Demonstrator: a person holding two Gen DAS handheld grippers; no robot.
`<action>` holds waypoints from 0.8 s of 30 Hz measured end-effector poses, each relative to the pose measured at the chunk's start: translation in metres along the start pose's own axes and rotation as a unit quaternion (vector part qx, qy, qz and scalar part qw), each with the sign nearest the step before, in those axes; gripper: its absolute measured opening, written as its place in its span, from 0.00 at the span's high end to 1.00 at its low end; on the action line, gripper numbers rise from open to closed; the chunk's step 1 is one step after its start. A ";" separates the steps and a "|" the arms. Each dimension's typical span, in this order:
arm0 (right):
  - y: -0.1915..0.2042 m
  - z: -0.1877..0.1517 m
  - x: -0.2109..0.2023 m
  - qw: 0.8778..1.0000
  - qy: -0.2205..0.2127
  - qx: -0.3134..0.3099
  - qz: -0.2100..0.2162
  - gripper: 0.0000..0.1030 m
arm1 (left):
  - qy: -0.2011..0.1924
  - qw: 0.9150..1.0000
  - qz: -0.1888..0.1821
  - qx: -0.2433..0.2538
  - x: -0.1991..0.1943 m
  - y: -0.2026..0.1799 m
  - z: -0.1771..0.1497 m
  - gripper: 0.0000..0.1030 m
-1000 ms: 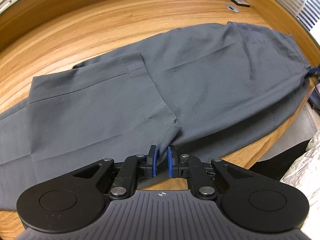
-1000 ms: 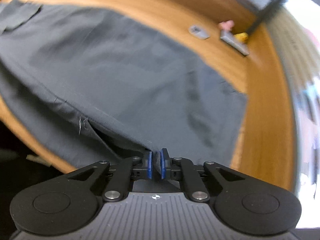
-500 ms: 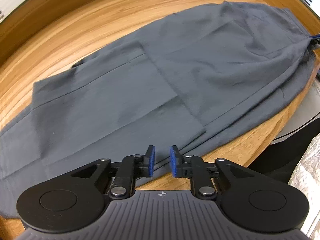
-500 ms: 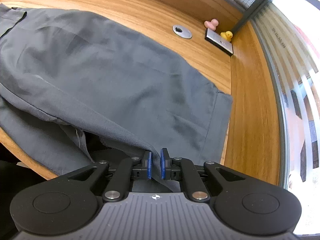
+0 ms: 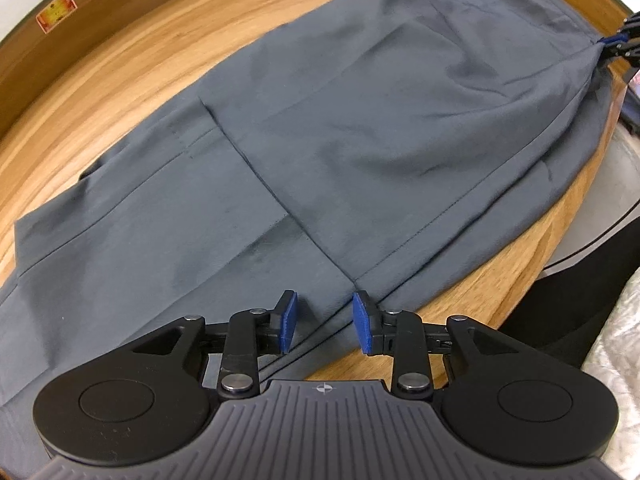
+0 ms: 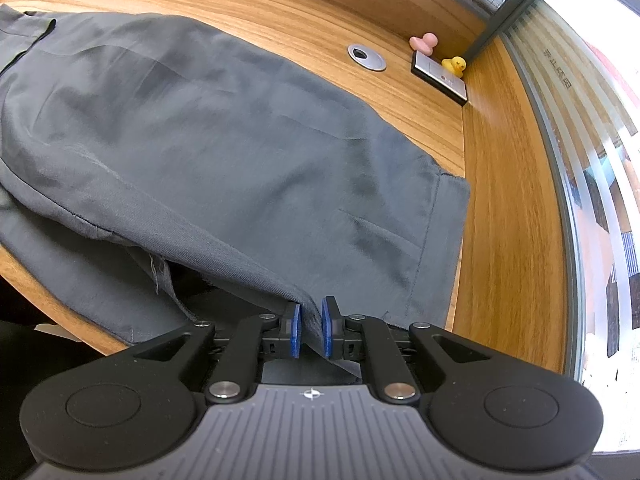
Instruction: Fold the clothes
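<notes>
Grey trousers (image 5: 340, 140) lie spread on the wooden table (image 5: 120, 80), one leg folded over the other. My left gripper (image 5: 324, 326) is open and empty, just above the near edge of the trousers where the folded leg's hem ends. My right gripper (image 6: 308, 330) is shut on the waist edge of the trousers (image 6: 240, 152) and lifts that edge slightly off the table. It shows in the left wrist view at the far right (image 5: 622, 40), pinching the fabric.
The table's front edge (image 5: 520, 280) runs close under the trousers, part of which hangs over it. A metal cable grommet (image 6: 366, 56), a small silver box (image 6: 440, 76), a yellow duck (image 6: 454, 65) and a pink toy (image 6: 425, 42) sit at the back by the window.
My left gripper opened, let go of the trouser leg and drew back slightly; the leg now lies flat. My right gripper kept its hold on the waist edge.
</notes>
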State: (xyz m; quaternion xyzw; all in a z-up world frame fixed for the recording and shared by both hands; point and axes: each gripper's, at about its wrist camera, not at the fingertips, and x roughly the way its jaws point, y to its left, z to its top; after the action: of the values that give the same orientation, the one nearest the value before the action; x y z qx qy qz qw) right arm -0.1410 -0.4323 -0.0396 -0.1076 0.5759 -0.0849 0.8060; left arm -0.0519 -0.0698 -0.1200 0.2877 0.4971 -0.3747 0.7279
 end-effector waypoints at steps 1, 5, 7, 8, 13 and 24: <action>0.000 -0.001 0.000 1.000 0.000 0.000 0.000 0.89 | 0.000 1.000 0.005 -0.001 0.001 0.000 0.000 0.66; 0.000 -0.002 0.000 1.000 0.002 0.001 0.001 0.89 | 0.001 0.999 0.036 -0.001 -0.002 0.001 -0.005 0.66; 0.001 -0.003 0.001 1.000 0.003 0.002 0.001 0.89 | 0.007 0.999 0.042 -0.005 -0.003 0.004 -0.009 0.66; 0.001 -0.003 0.002 1.000 0.003 0.002 0.001 0.89 | 0.010 0.999 0.043 -0.005 -0.003 0.005 -0.010 0.66; 0.001 -0.001 0.004 1.000 0.003 0.000 0.002 0.89 | 0.014 0.999 0.045 0.000 -0.002 0.005 -0.010 0.65; 0.001 0.001 0.008 1.000 0.005 -0.001 0.004 0.89 | 0.008 0.999 0.026 0.019 0.004 -0.014 0.005 0.62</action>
State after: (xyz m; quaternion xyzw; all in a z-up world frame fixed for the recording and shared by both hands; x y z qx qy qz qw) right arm -0.1372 -0.4333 -0.0469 -0.1060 0.5803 -0.0814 0.8034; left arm -0.0603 -0.0827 -0.1224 0.3172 0.4881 -0.3624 0.7279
